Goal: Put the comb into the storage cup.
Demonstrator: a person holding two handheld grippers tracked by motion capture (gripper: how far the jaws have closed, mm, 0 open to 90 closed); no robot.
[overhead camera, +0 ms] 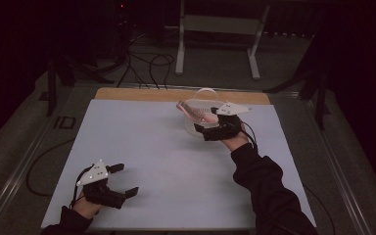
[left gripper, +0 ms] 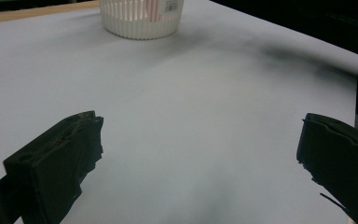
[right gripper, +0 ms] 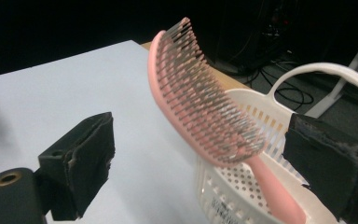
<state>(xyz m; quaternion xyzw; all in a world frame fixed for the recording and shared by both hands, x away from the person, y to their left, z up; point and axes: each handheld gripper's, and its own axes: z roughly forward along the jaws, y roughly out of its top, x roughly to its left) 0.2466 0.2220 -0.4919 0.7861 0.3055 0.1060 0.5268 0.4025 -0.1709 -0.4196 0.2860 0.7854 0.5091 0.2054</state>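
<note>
Pink hairbrush (right gripper: pixel 205 112) with grey bristles leans in white basket (right gripper: pixel 242 186), handle down, head tilted up toward the surface's far-left corner; right tongs (right gripper: pixel 200 172) wide open around it, left tongs (left gripper: pixel 200 163) gaping empty.

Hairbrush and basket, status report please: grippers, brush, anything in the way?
Right gripper open at white basket. Pink hairbrush leans in basket, head over rim. Left gripper open, empty, low on white table. Nothing in the way.

Nothing legible here: the white basket (left gripper: pixel 141 21) carries a small label (left gripper: pixel 171 5) with print too blurred and tiny to read
</note>
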